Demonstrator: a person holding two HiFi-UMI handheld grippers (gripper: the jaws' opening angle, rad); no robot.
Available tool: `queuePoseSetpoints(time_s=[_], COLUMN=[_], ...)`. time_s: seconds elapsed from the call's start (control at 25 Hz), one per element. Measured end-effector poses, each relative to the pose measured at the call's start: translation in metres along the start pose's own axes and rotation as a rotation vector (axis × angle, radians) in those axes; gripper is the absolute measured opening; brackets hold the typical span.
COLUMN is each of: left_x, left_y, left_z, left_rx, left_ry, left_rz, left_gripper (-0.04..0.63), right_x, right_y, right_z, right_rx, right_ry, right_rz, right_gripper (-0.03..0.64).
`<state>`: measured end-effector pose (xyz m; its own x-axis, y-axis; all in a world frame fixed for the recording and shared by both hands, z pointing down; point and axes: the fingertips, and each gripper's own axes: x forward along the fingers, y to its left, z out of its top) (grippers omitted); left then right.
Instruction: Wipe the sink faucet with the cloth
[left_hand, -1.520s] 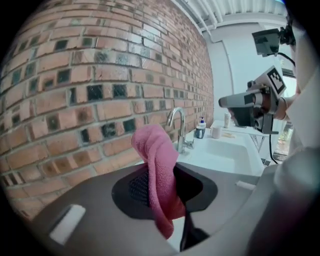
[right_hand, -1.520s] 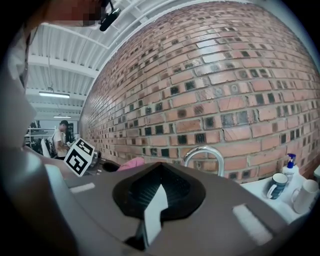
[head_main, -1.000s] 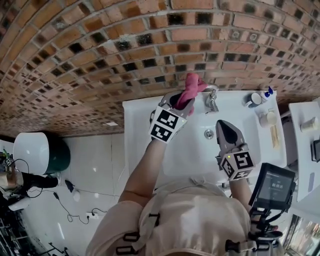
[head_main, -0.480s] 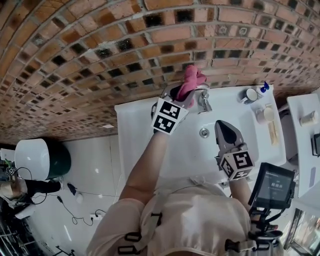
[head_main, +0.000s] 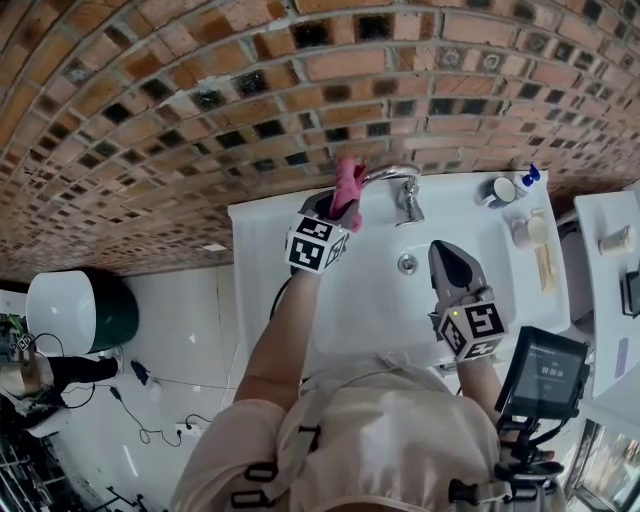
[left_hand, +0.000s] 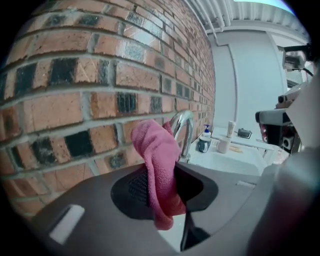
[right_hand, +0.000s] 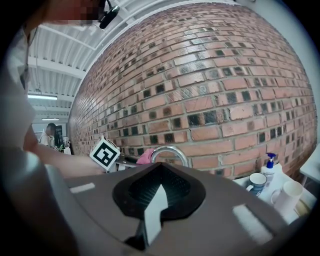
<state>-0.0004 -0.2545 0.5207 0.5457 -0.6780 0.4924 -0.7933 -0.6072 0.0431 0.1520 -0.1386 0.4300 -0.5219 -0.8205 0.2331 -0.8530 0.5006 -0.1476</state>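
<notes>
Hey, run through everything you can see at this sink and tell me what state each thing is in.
left gripper: shut on the pink cloth
pink cloth: bunched, sticking up from the jaws
faucet: no water seen running
right gripper: shut, empty, above the sink
mug: upright
soap bottle: upright

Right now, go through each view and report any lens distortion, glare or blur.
Head view: the red brick wall bows into an arc from the wide lens, evenly lit and sharp. Left gripper view: black corners, light glints on the upper bricks, the pink terry cloth is crisp. Right gripper view: the wall balloons outward; the curved chrome faucet gleams.
</notes>
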Motion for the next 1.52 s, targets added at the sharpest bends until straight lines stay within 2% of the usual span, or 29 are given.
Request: queuePoseSetpoints(time_s=[0.08, 0.16, 0.2, 0.28, 0.4, 0.52, 0.64, 0.8, 1.16, 1.32, 1.44, 1.52], left_x=[0.001, -0.007, -0.014, -0.025, -0.038, -0.035, -0.018, -0.002, -0.011, -0.013, -0.009, -0.011], left_y=[0.003, 0.004, 0.003, -0.002, -0.021, -0.037, -0.047, -0.047, -0.022, -0.009, -0.004, -0.011], left_z=[-0.014, -0.005, 0.010, 0.052, 0.118, 0.146, 0.139, 0.109, 0.074, 0.047, 0.016, 0.007], left_rx=[-0.019, -0.041, -0.039, 0.016, 0.110, 0.143, 0.169, 0.183, 0.131, 0.119, 0.074, 0.041], left_ry=[0.040, -0.003, -0.049, -0.149, -0.274, -0.310, -0.271, -0.206, -0.184, -0.124, -0.052, -0.063], left_rz=[0.008, 0.035, 0.053, 0.067, 0.034, 0.009, 0.004, 0.030, 0.082, 0.116, 0.118, 0.091], left_gripper=[0.106, 0.106, 0.105, 0.106, 0.106, 0.106, 0.105, 0.106, 0.107, 0.106, 0.106, 0.106], right_x=[0.000, -0.001, -0.001, 0.000, 0.005, 0.007, 0.006, 0.005, 0.005, 0.006, 0.006, 0.005], right_y=[0.001, 0.002, 0.002, 0.001, 0.003, 0.005, 0.007, 0.006, 0.012, 0.014, 0.014, 0.015], right_z=[0.002, 0.003, 0.003, 0.004, 0.008, 0.009, 0.011, 0.011, 0.010, 0.012, 0.013, 0.014], right_rx=[-0.002, -0.004, -0.004, -0.006, -0.010, -0.018, -0.026, -0.030, -0.044, -0.057, -0.055, -0.055], right_ry=[-0.003, -0.003, -0.001, 0.002, -0.009, -0.007, -0.010, -0.010, -0.018, -0.016, -0.016, -0.019], right_rz=[0.001, 0.000, -0.003, -0.009, -0.003, 0.010, 0.016, 0.016, 0.037, 0.049, 0.047, 0.047], right_gripper=[-0.012, -0.012, -0.012, -0.012, -0.012, -0.012, -0.012, -0.012, -0.012, -0.012, -0.012, -0.012])
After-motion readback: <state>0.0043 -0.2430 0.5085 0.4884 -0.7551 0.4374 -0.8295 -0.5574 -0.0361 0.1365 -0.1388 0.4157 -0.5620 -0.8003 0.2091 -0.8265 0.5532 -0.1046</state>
